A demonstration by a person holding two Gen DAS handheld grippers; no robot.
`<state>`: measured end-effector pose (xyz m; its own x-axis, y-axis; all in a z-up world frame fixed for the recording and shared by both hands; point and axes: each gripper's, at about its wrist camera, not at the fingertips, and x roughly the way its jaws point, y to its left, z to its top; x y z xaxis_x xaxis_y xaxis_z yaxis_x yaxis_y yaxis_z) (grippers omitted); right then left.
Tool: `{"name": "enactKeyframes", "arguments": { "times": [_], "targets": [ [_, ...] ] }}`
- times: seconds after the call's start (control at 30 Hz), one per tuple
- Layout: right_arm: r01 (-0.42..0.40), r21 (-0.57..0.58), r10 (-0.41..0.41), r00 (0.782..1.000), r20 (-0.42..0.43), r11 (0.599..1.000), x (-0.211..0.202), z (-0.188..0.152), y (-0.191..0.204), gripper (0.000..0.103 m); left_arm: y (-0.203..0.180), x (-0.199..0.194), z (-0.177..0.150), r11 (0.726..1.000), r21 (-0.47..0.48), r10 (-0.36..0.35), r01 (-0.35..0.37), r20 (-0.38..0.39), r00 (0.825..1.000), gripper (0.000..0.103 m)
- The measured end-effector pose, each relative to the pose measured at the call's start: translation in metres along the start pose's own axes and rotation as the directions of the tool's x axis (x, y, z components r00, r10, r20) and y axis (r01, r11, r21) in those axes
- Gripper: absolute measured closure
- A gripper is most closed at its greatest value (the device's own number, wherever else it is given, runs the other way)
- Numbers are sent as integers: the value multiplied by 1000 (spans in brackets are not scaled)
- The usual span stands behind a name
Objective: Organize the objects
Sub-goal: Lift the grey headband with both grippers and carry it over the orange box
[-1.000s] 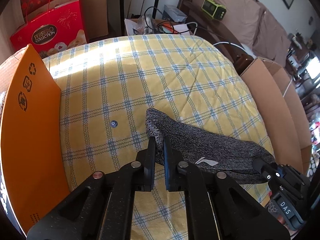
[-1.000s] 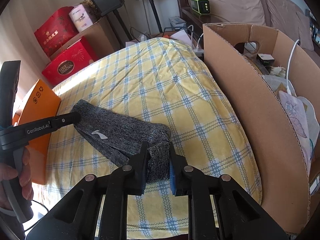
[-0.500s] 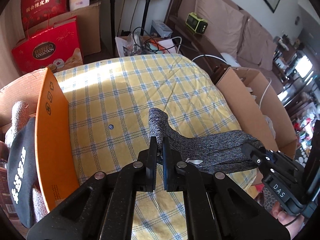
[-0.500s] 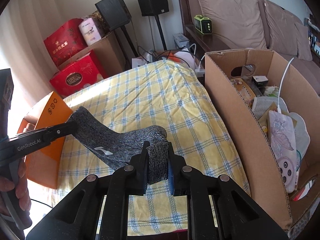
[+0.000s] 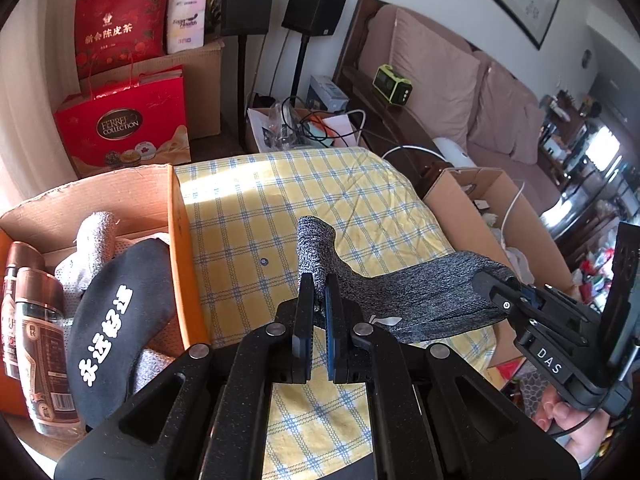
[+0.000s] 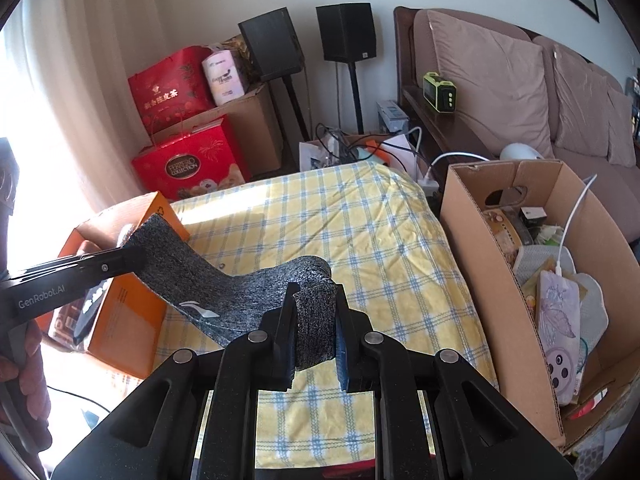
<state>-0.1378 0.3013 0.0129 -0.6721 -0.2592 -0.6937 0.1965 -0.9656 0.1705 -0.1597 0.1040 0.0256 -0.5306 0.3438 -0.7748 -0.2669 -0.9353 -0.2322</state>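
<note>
Left gripper (image 5: 316, 320) and right gripper (image 6: 314, 332), fingers clamped on a grey sock (image 5: 420, 300); orange box (image 5: 176, 248) holds cap (image 5: 116, 320), bottles (image 5: 36, 340).

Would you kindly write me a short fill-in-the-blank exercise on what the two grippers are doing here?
1. Both grippers are shut on one grey ____.
2. The left gripper and right gripper hold the sock above a yellow checked ____.
3. The black cap lies inside the ____ box.
4. The box with the white cable is plain ____.

Missing words: sock; cloth; orange; cardboard
</note>
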Motion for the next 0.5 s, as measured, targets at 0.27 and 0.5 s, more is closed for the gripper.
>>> {"name": "enactKeyframes", "arguments": {
  "times": [0.27,0.5],
  "targets": [
    [-39,-58,40,999,18,998,-5,9,33,89,32,-29,-5,999,-51,10,-8,37,999,99],
    [-70,-103,72,997,16,992,-3,14,62,89,58,-50,-7,996,-83,35,-30,67,997,99]
  ]
}}
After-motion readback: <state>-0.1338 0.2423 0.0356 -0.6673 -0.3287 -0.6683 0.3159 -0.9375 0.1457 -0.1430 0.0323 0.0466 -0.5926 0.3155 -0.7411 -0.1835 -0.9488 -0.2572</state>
